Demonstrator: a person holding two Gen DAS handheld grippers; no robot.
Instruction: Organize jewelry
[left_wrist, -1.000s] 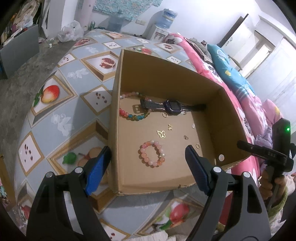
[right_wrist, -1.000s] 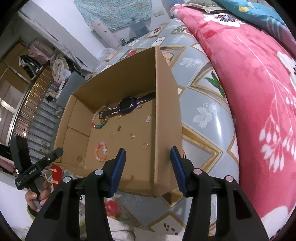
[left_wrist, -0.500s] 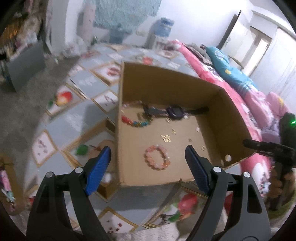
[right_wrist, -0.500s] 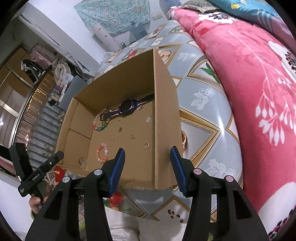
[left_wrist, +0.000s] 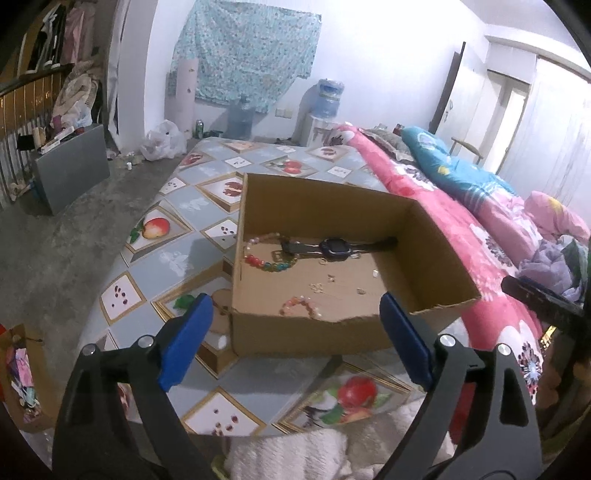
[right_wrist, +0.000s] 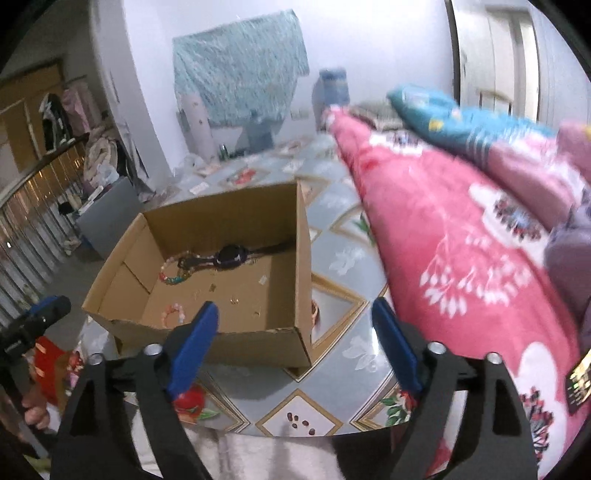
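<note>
A: Left wrist view, sweeping left to right: floral mat (left_wrist: 173, 258), then the cardboard box (left_wrist: 325, 206) sitting on it, then the pink quilt (left_wrist: 491, 236). The box now sits farther off and lower in frame than it did a second ago; both hands have pulled back and up.

B: Jaws?

A: The left gripper (left_wrist: 295, 341) has been opening; its jaws stand wide with nothing between the blue pads. The right gripper (right_wrist: 295, 343) has just opened from roughly half to wide, also empty. A second ago its jaws straddled the box's right wall (right_wrist: 303, 280); now that wall stands clear ahead of them.

B: So the box is let go. Jewelry?

A: All inside, on the box floor: a multicolour bead bracelet (left_wrist: 269, 264) by the left wall, a dark watch (left_wrist: 334, 249) along the back, a pink bead bracelet (left_wrist: 301, 306) near the front, and small gold bits (left_wrist: 317, 287) scattered between.

B: Reading?

A: Likely the box has been placed, and sorting has yet to start.

B: Obstacles?

A: The near wall (left_wrist: 306, 334) partly hides the pink bracelet; reaching in means going over the rim. The tiny gold pieces look hard to pinch.
</note>
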